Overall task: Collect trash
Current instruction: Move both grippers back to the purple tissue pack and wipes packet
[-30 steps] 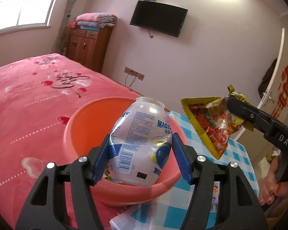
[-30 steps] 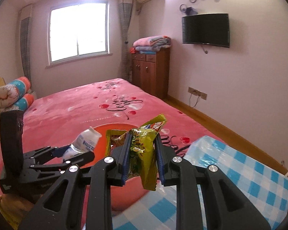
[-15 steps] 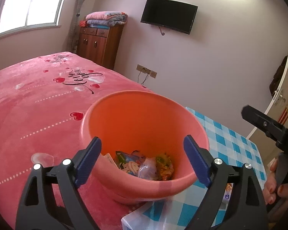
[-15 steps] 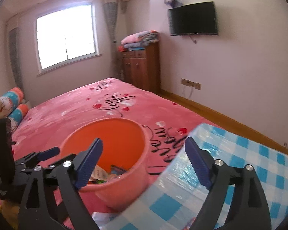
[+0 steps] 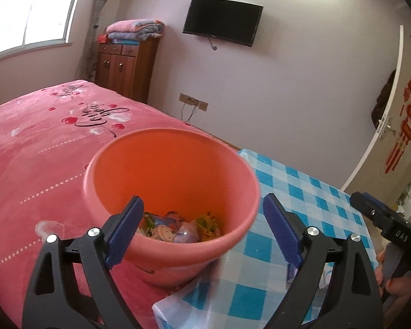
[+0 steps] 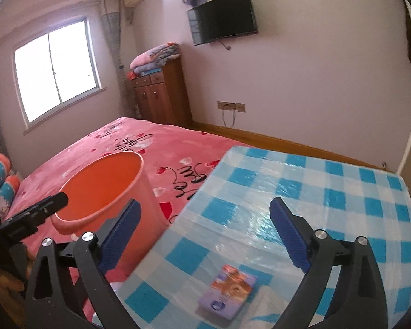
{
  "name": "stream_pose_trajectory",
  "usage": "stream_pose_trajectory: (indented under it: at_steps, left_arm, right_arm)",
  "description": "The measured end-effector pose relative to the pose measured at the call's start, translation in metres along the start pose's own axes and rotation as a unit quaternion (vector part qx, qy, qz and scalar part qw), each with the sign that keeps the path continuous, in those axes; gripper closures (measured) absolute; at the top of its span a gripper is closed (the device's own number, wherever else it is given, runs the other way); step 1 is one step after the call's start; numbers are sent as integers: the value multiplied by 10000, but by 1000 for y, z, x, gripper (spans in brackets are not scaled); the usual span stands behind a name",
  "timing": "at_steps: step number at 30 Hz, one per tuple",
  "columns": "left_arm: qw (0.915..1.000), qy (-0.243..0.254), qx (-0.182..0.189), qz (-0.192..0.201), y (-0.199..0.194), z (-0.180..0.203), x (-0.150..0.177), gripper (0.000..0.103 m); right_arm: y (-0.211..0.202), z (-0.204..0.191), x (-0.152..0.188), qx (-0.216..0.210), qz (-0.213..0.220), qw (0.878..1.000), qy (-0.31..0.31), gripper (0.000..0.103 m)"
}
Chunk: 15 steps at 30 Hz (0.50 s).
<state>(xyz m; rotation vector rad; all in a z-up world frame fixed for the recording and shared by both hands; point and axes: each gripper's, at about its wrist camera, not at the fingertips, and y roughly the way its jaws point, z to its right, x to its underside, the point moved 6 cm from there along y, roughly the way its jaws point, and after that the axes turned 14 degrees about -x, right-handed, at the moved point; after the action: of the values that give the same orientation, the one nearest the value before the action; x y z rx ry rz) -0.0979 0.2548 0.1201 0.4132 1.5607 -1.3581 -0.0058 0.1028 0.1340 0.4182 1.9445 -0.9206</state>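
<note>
Now, small packet point(image 6: 227, 292) below right tool point(image 6: 205, 233).

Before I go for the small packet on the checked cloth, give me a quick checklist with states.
1. Right gripper empty, fingers just opened wide: ok.
2. Left gripper empty and open: ok.
3. Small packet lying flat on the checked cloth, unobstructed: ok.
4. Orange bucket upright beside the cloth, trash inside: ok.
5. Packet lined up between the right fingers: not ok, it sits below them.
6. More trash left elsewhere: cannot tell.
</note>
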Motion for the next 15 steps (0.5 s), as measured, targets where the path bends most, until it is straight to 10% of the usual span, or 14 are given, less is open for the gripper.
stream_pose_trajectory:
  at_steps: [15]
  left_arm:
    - [9986, 315, 429, -66, -17, 47, 17, 14]
  right_arm:
    - [-39, 28, 32, 304, 148, 9993, 140, 9]
